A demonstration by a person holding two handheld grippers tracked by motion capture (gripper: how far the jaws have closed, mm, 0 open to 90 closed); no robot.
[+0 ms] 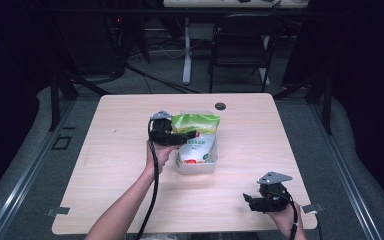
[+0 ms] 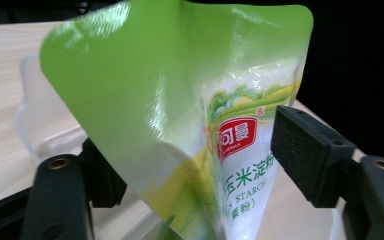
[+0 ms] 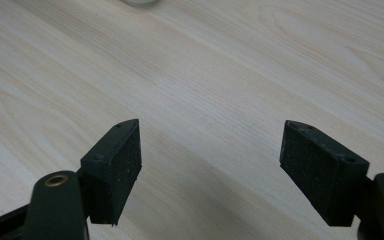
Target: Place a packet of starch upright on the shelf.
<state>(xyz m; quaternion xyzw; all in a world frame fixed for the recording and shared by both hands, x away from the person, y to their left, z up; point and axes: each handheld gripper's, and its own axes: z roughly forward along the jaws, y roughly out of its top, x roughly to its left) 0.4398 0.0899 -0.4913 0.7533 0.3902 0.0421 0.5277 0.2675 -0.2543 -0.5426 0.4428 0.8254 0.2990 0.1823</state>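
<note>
Left gripper (image 1: 177, 136), jaws spread around the starch bag (image 2: 190, 130) in the clear tub (image 1: 211, 162), looks set to pinch it; right gripper (image 1: 260, 200) idles wide over the near-right bench (image 1: 115, 165)

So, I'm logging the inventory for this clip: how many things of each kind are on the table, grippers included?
Grippers: 2, the left gripper and the right gripper
Green and white starch bags: 1
Clear plastic containers: 1
Total: 4
</note>
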